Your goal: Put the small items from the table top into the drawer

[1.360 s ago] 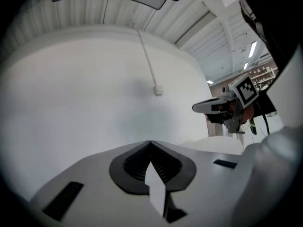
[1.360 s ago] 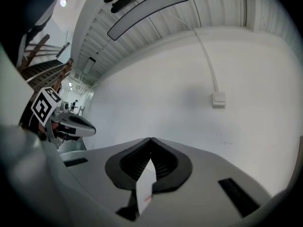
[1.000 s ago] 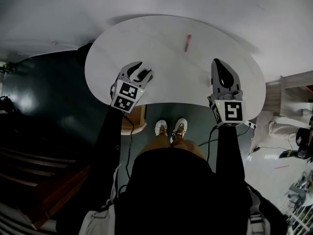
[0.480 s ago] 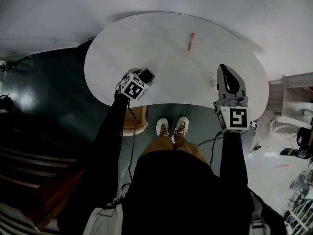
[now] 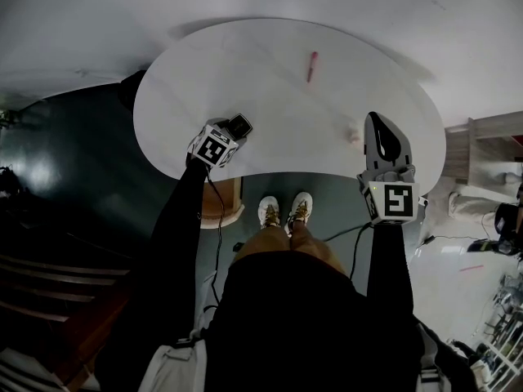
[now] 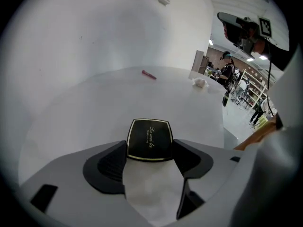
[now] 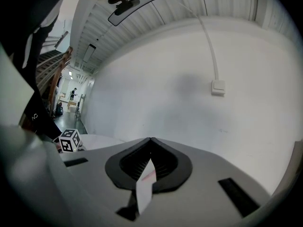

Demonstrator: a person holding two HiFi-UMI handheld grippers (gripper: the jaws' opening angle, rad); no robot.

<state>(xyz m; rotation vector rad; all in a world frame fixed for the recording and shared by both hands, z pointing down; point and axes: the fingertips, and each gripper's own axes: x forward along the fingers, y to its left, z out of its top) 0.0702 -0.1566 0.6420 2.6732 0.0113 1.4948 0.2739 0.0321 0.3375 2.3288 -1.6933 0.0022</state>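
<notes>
Jaws of the left gripper (image 6: pixel 150 148) stand at their widest, having just been opening. The black compact case (image 6: pixel 149 137) lies flat on the bench (image 6: pixel 80 112) between their tips. Its gold-rimmed sides sit just beside the inner faces, and I cannot tell whether either one touches it yet.

The case looks nearly as wide as the opening, so there is little room to spare. I would slide the gripper forward until the pads flank the middle of the case's sides rather than its near corners. Then I would keep the tips low to the bench and close squarely, because a smooth, flat case would likely skid or tip out of a skewed pinch.

The right gripper (image 7: pixel 150 141) has its jaws shut tip to tip and holds nothing I can name. It hangs over the near right edge of the bench, probably free to work the drawer, which no view shows clearly.

Farther out, well apart from the case, lie a red stick (image 6: pixel 148 74) and a small pale lump (image 6: pixel 200 82).
</notes>
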